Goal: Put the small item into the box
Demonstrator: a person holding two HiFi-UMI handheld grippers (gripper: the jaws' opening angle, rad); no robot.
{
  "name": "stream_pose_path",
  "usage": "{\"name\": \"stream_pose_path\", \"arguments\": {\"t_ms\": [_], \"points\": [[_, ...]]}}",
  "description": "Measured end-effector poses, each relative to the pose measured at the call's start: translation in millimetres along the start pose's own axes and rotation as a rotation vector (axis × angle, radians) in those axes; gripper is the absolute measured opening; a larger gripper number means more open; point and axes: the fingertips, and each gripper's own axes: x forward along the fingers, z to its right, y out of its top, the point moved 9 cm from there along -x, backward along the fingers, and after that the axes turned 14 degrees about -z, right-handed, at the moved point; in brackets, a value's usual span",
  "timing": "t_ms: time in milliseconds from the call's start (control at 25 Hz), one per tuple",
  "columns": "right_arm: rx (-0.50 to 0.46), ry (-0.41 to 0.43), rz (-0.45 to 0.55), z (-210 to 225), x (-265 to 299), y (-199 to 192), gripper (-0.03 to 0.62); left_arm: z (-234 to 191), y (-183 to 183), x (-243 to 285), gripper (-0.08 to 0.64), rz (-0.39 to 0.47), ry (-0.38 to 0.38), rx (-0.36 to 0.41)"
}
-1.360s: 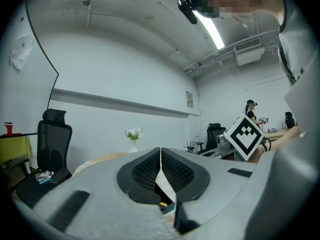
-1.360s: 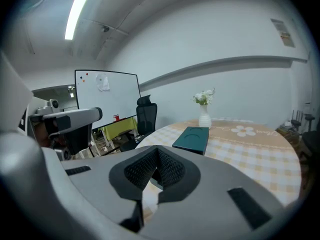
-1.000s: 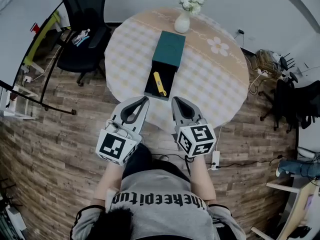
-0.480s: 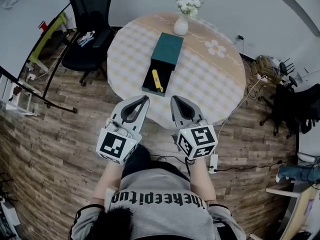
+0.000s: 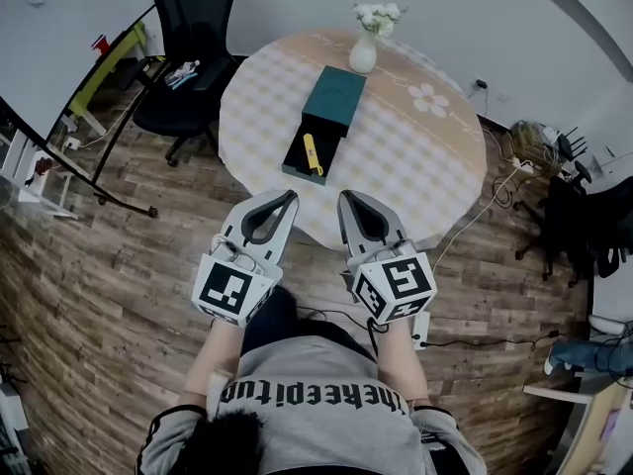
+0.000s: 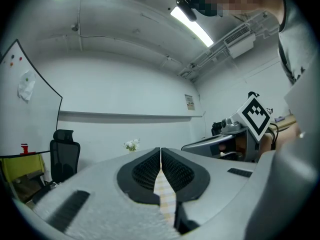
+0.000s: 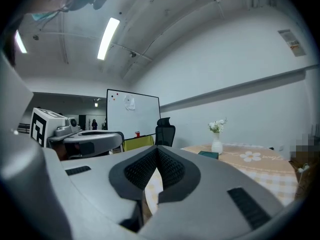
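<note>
On the round checked table point(image 5: 415, 156) an open box lies flat: a black tray point(image 5: 300, 162) with its teal lid point(image 5: 334, 99) folded back behind it. A small yellow item point(image 5: 313, 153) lies inside the black tray. My left gripper point(image 5: 288, 197) and right gripper point(image 5: 345, 197) hover side by side over the floor, just short of the table's near edge and apart from the box. The jaws of the left gripper point(image 6: 160, 150) meet at the tip with nothing between them. The right gripper point(image 7: 157, 149) is shut and empty too. The teal lid point(image 7: 208, 154) shows low in the right gripper view.
A white vase of flowers point(image 5: 364, 53) stands at the table's far edge, behind the box. A black office chair point(image 5: 188, 38) stands to the table's left beside a whiteboard frame point(image 5: 74, 117). Cables and a power strip point(image 5: 423, 327) lie on the wooden floor at right.
Both grippers stay shut and side by side. The table and box now sit a little farther from their tips than a second ago.
</note>
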Motion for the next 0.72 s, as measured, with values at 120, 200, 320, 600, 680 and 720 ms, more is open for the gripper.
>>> {"name": "stream_pose_path", "arguments": {"t_ms": [120,200,320,600,680,720], "points": [[-0.011,0.02,0.01,-2.9,-4.8,-0.3,0.005,5.2,1.6,-5.9,0.021,0.008,0.019,0.001],[-0.013,0.034,0.015,-4.0,-7.4,-0.9,0.005,7.6,1.4,-9.3,0.021,0.001,0.036,-0.002],[-0.014,0.048,0.023,-5.4,-9.4,-0.5,0.005,8.6,3.6,-12.9,0.021,-0.002,0.053,0.0],[-0.019,0.048,0.042,-15.9,-4.5,6.1,0.005,-4.6,7.7,-21.3,0.021,0.011,0.055,0.003],[-0.025,0.039,0.048,-22.2,-2.9,7.6,0.005,-9.8,6.9,-25.1,0.021,0.019,0.043,0.006],[-0.028,0.033,0.052,-25.7,-2.4,8.3,0.005,-12.7,7.2,-27.5,0.021,0.02,0.039,0.005]]}}
